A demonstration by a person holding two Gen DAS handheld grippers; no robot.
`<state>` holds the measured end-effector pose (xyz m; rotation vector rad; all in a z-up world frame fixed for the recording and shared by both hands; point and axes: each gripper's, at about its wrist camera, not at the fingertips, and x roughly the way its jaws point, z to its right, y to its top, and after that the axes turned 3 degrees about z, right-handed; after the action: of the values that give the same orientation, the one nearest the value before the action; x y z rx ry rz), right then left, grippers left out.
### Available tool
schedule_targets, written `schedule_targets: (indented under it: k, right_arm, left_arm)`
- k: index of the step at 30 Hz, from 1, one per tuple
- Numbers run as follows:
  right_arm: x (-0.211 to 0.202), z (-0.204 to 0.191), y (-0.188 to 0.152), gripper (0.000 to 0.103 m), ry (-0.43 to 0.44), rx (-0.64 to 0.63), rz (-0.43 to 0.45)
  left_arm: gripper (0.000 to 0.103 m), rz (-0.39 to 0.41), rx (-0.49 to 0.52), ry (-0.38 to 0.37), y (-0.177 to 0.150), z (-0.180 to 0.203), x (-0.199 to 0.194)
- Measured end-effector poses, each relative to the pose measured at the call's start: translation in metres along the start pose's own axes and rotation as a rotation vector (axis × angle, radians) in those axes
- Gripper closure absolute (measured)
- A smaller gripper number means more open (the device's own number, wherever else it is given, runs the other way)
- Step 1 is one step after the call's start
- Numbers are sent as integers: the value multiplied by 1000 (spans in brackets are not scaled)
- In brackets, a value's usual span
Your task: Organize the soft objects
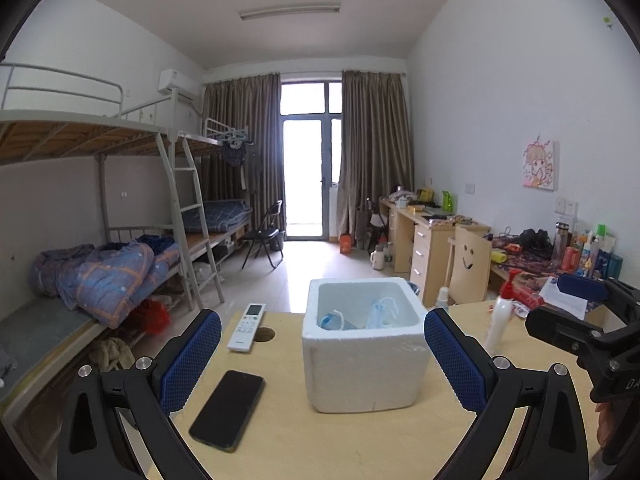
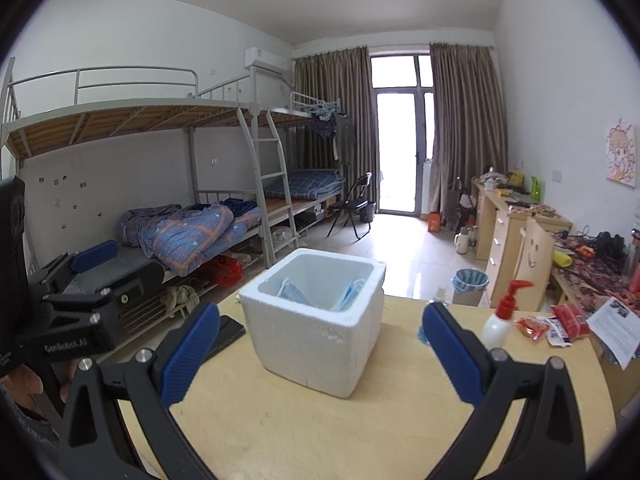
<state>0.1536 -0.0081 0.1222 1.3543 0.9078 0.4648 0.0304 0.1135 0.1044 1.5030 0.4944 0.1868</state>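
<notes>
A white foam box (image 1: 362, 364) stands on the wooden table (image 1: 304, 440), open at the top. Two light blue face masks (image 1: 334, 320) (image 1: 382, 312) lie inside it; the right wrist view shows them (image 2: 294, 294) (image 2: 352, 294) leaning on the box's (image 2: 316, 344) inner walls. My left gripper (image 1: 322, 316) is open, with its blue pads either side of the box and nearer the camera, and nothing between them. My right gripper (image 2: 320, 312) is open and empty in the same way. A scrap of blue (image 2: 421, 334) shows behind its right pad; I cannot tell what it is.
A black phone (image 1: 227, 410) and a white remote (image 1: 247, 326) lie left of the box. On the right stand a red-topped pump bottle (image 2: 502, 316), red snack packets (image 2: 560, 320) and a paper sheet (image 2: 616, 328). Beyond the table edge are a bin (image 2: 470, 286) and bunk beds.
</notes>
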Motion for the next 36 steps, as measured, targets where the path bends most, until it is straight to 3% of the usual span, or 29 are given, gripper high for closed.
schedule_targets:
  k: [10,20,36]
  right_arm:
    - [-40,-6,-31,0,-43,-7,65]
    - [-51,-8,-64,0,-66,5,92]
    - [-57,-17,-117,0,-102,18,77]
  left_arm:
    - [1,53,-2,-32,-26,9,-38]
    - [1,108,0,-56,-58,16,-53]
    - [1,44,-42,-88,-110,22,-50]
